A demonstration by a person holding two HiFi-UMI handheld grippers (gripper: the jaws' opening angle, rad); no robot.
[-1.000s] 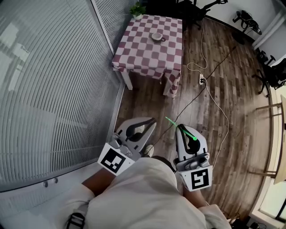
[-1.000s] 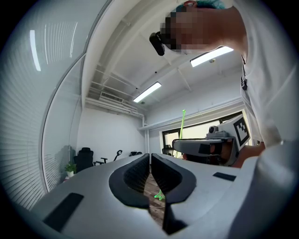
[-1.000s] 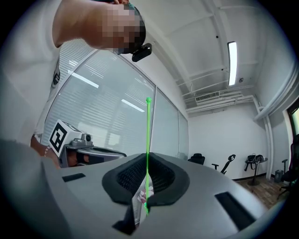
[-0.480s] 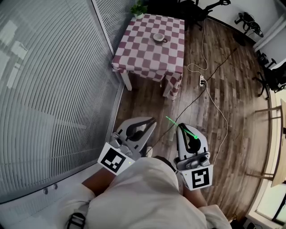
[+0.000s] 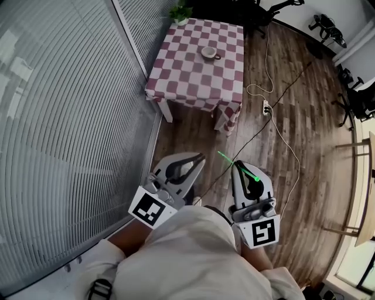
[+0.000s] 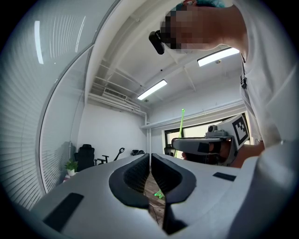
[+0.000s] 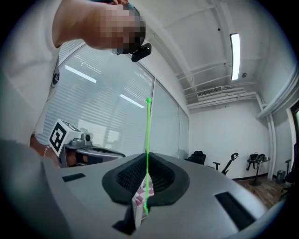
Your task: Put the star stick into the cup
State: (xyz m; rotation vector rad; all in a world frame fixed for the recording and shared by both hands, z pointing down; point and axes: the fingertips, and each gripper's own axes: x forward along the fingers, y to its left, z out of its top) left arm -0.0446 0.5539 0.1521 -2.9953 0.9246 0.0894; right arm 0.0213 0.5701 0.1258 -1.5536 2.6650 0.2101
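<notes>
Worktop [image 5: 176, 76] beside blinds [image 5: 58, 117] at left. Cup [image 5: 208, 52] on worktop; plant [image 5: 180, 12] at far left corner. Cable [image 5: 267, 55] on floor [image 5: 316, 146] right of worktop. Left gripper [image 5: 200, 157], right gripper [image 5: 236, 167] side by side, well short; star stick [image 5: 227, 159] between right jaws.

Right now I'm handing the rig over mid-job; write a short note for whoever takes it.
Right hand-held gripper: shut on the star stick, which sticks up out of the jaws.
Left hand-held gripper: jaws together, empty.
Cup: on the checkered table, well ahead of both grippers.
Done: stick picked up.
Left: reach the table, put the stick in the cup.
</notes>
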